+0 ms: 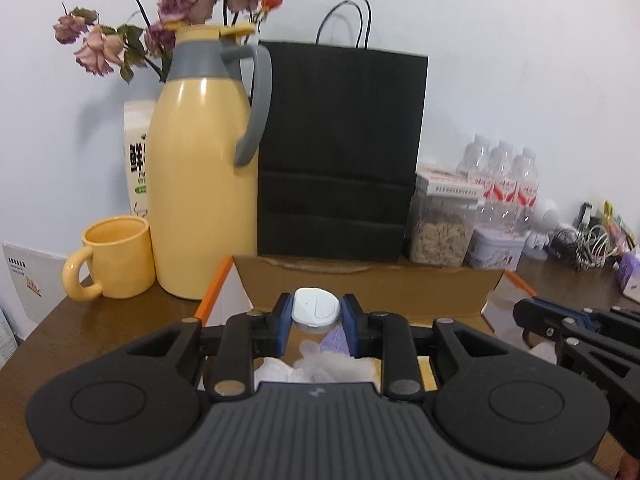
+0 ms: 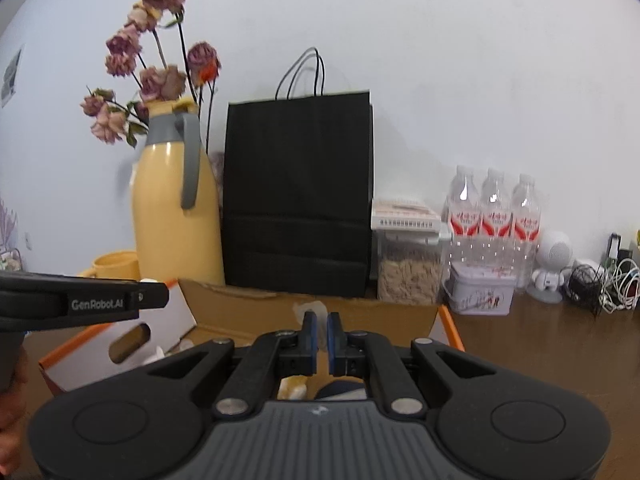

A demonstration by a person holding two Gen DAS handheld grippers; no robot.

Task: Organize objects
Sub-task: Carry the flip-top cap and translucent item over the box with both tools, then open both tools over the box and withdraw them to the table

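1. Your left gripper (image 1: 316,316) holds a small white container (image 1: 315,307) with a rounded white lid; its jaws stand narrow, one blue pad pressed to each side of it.
2. The container sits at the very tips of the jaws, lid up, above the open cardboard box (image 1: 360,284).
3. Under the left jaws, inside the box, lie crumpled white wrappings (image 1: 316,364) and a purple packet (image 1: 334,338).
4. Your right gripper (image 2: 320,330) has its jaws fully closed, with nothing between the pads; they point at the box's far flap (image 2: 256,304).
5. In the right wrist view, your left gripper enters from the left edge, over the box's white side.
6. Behind the box on the table (image 2: 540,344) stand a yellow jug (image 1: 200,184) holding dried roses (image 1: 176,4), a yellow mug (image 1: 114,258) and a black paper bag (image 1: 340,148).
7. To the right of the bag stand a clear jar (image 2: 408,268), a small tin (image 2: 478,292) and three water bottles (image 2: 494,216).
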